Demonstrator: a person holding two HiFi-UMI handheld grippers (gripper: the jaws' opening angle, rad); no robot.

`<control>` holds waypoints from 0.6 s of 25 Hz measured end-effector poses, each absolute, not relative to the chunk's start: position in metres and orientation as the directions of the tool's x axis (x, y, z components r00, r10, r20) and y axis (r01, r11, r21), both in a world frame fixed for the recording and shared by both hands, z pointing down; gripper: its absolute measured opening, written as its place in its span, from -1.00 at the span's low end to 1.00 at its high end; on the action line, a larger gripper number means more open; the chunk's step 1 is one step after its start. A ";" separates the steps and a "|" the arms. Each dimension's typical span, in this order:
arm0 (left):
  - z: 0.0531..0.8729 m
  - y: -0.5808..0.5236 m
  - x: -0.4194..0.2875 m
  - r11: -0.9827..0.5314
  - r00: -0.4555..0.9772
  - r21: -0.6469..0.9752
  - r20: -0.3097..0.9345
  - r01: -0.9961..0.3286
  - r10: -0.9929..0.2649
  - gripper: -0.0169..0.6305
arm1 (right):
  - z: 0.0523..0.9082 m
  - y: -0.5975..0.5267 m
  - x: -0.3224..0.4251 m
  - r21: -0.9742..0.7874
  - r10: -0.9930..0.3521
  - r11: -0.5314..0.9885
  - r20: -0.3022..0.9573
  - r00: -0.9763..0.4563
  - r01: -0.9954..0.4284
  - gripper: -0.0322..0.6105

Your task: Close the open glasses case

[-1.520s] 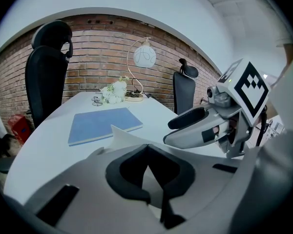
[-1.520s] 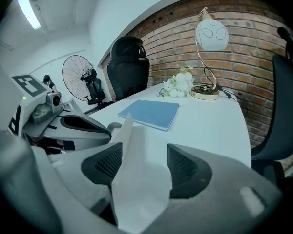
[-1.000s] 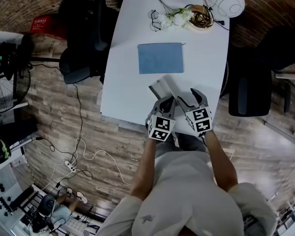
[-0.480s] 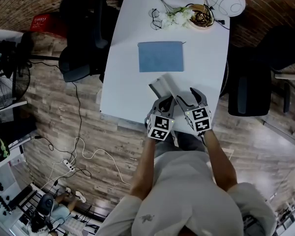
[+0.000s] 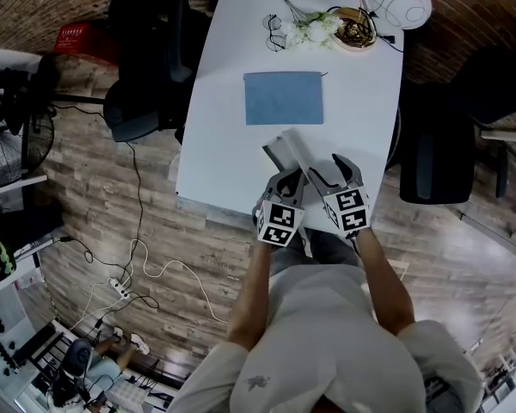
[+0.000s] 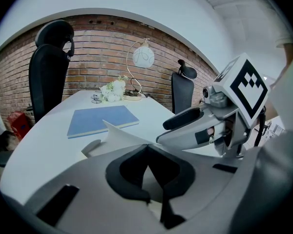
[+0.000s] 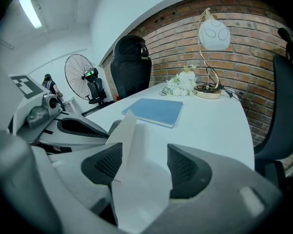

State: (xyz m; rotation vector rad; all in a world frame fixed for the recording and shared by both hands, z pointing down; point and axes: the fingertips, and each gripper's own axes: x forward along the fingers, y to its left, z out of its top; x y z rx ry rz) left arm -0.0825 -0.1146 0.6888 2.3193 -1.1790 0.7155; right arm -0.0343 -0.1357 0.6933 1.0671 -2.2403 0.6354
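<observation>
The open glasses case (image 5: pixel 282 151), pale grey and white, lies near the table's front edge. Its flap (image 6: pixel 123 132) stands up stiffly. My left gripper (image 5: pixel 285 181) sits on the case's near left part. In the left gripper view its dark pads (image 6: pixel 129 172) meet at the tips (image 6: pixel 147 152), apparently pinching the case's near edge. My right gripper (image 5: pixel 327 175) is beside it, open. In the right gripper view the white flap (image 7: pixel 132 179) runs between its two ribbed pads (image 7: pixel 103 164), closer to the left one.
A blue notebook (image 5: pixel 284 98) lies mid-table beyond the case. Spectacles (image 5: pixel 273 34), white flowers (image 5: pixel 314 31), a dish (image 5: pixel 353 31) and a globe lamp (image 5: pixel 396 0) stand at the far end. Black chairs flank the table (image 5: pixel 365 110), on the left (image 5: pixel 146 50) and right (image 5: pixel 439 157).
</observation>
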 end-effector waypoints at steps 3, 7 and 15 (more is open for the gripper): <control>0.690 -0.114 -0.083 -0.539 0.503 0.148 0.621 -0.829 -0.602 -0.93 | 0.694 -0.135 -0.035 -0.171 -0.531 0.569 0.670 -0.519 -0.804 0.00; 0.690 -0.113 -0.085 -0.539 0.502 0.148 0.620 -0.829 -0.603 -0.93 | 0.694 -0.135 -0.036 -0.167 -0.530 0.572 0.672 -0.517 -0.803 0.00; 0.689 -0.111 -0.090 -0.537 0.501 0.148 0.620 -0.831 -0.604 -0.93 | 0.689 -0.132 -0.042 -0.173 -0.526 0.578 0.669 -0.526 -0.798 0.00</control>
